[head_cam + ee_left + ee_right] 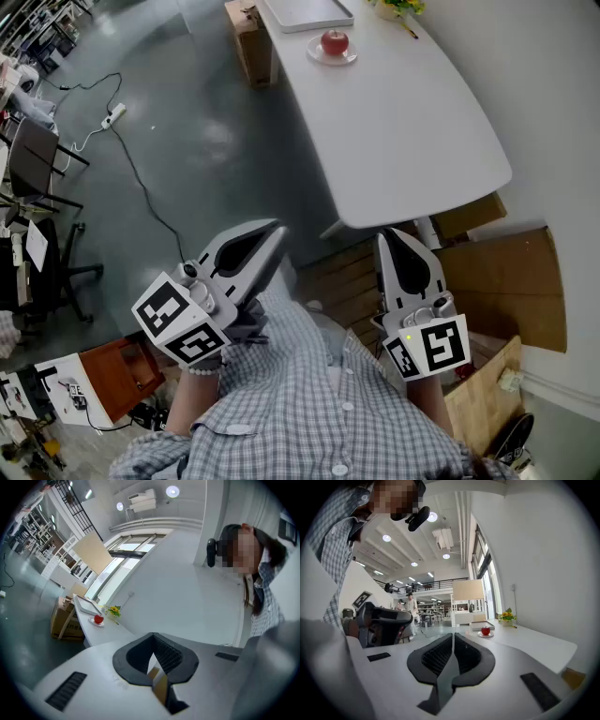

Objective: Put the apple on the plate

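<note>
A red apple (335, 41) rests on a small white plate (349, 59) at the far end of the white table (403, 131). It also shows small in the left gripper view as the apple (98, 618) and in the right gripper view as the apple (486, 631) on the plate (481, 635). Both grippers are held close to the person's body, well short of the table. My left gripper (277, 229) is shut with nothing in it, its pads meeting (152, 657). My right gripper (392, 234) is also shut and empty (452, 645).
A grey flat tray (305, 11) and yellow flowers (398, 7) lie beyond the plate. A cardboard box (248, 37) stands on the floor by the table's far end. Cardboard sheets (502, 272) lie under the near end. A power strip with cable (112, 114) and a chair (37, 159) are at left.
</note>
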Available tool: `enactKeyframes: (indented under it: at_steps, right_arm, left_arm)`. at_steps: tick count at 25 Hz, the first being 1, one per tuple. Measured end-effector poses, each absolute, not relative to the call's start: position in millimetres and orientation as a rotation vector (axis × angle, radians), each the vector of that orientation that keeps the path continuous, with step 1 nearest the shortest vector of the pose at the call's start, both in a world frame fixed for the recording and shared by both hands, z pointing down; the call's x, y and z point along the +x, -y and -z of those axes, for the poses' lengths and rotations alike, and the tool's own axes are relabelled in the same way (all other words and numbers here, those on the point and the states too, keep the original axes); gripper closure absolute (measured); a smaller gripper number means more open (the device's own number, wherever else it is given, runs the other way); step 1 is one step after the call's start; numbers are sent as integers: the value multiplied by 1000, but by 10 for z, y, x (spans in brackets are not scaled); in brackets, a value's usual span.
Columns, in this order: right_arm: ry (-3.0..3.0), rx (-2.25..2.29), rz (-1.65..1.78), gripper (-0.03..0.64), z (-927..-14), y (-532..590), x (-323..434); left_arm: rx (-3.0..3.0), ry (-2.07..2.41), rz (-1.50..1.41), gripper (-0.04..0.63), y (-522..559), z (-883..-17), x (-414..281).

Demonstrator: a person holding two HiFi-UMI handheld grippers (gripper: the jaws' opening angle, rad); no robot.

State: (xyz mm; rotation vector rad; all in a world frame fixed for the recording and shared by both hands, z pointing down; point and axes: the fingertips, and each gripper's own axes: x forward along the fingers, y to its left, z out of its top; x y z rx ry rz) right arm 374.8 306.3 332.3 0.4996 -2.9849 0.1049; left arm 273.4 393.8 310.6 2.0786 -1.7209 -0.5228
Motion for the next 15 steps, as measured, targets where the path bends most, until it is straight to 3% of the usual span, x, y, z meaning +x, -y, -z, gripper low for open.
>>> enactKeyframes:
  at_steps: [15]
  right_arm:
    - [2982,530,-169,586,-3406,-2985,3758]
  left_arm:
    - [2056,1736,527,586,-3950,-3176,2707]
